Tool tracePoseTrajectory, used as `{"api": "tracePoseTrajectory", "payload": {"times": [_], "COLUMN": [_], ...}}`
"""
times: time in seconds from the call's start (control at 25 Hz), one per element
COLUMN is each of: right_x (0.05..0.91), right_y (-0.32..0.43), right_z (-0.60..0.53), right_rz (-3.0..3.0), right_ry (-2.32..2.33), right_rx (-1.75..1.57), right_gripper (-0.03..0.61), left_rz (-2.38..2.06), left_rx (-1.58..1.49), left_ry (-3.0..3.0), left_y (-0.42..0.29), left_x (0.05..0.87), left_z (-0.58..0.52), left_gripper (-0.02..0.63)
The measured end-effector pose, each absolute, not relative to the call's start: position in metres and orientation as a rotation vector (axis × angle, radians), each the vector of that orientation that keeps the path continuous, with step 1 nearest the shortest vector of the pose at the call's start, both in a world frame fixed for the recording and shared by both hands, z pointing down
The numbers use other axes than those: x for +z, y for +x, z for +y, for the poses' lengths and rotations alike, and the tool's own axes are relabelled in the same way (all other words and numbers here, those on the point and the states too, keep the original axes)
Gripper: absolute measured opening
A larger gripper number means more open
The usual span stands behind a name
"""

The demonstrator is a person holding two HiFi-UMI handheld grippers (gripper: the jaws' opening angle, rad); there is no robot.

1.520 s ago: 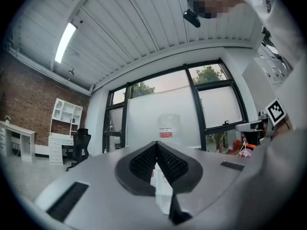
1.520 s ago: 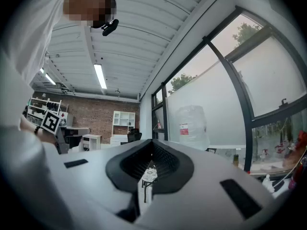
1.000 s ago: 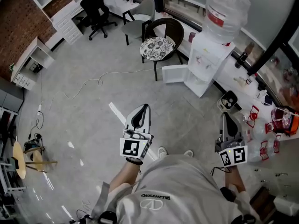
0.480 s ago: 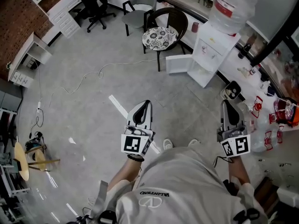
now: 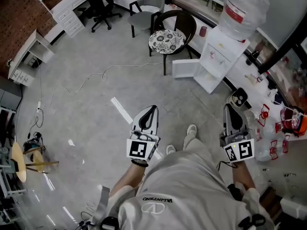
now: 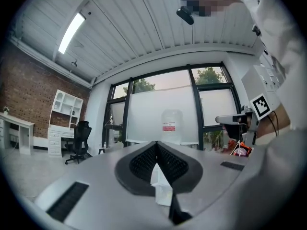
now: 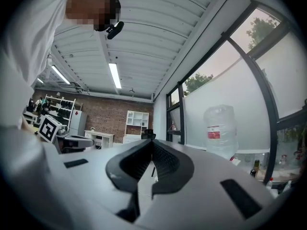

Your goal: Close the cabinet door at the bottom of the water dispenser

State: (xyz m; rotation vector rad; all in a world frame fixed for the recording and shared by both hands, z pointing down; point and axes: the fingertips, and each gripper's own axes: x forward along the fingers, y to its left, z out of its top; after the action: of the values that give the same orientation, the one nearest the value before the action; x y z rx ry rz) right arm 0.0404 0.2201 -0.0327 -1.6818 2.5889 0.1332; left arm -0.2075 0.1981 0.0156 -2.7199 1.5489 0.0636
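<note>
The white water dispenser (image 5: 218,56) stands at the upper right of the head view with a big clear bottle (image 5: 244,11) on top. Its small bottom cabinet door (image 5: 185,68) hangs open to the left. My left gripper (image 5: 148,112) is shut and empty, well short of the dispenser over the floor. My right gripper (image 5: 231,110) is shut and empty too, held level to the right. In the left gripper view the left gripper (image 6: 157,147) has its jaws together and the bottle (image 6: 171,127) shows ahead. In the right gripper view the right gripper (image 7: 152,145) is shut, with the bottle (image 7: 219,128) to its right.
A dark chair with a patterned cushion (image 5: 166,41) stands just left of the open door. A cable (image 5: 91,80) runs over the grey floor. A low counter with cups and bottles (image 5: 273,104) lines the right side. Office chairs (image 5: 98,1) and white shelving (image 5: 29,56) stand farther off.
The dispenser and chair have shifted slightly in the head view as the person stepped forward. Both grippers stayed shut and held out in front.
</note>
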Motion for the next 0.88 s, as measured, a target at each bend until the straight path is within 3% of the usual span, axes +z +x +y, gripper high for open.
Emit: {"api": "tracePoseTrajectory", "payload": {"times": [0.36, 0.88], "right_x": [-0.035, -0.014], "right_y": [0.041, 0.073], "right_z": [0.185, 0.108], "right_rz": [2.599, 2.688], "right_ry": [-1.606, -1.523], "right_rx": [0.13, 0.055], "right_gripper": [0.015, 0.015], "left_rz": [1.591, 1.563], "left_rx": [0.092, 0.111], "left_ry": [-2.684, -2.717], "left_y": [-0.204, -0.133], "left_x": [0.017, 0.006], "left_z": [0.171, 0.098], "left_gripper": [0.003, 0.003]}}
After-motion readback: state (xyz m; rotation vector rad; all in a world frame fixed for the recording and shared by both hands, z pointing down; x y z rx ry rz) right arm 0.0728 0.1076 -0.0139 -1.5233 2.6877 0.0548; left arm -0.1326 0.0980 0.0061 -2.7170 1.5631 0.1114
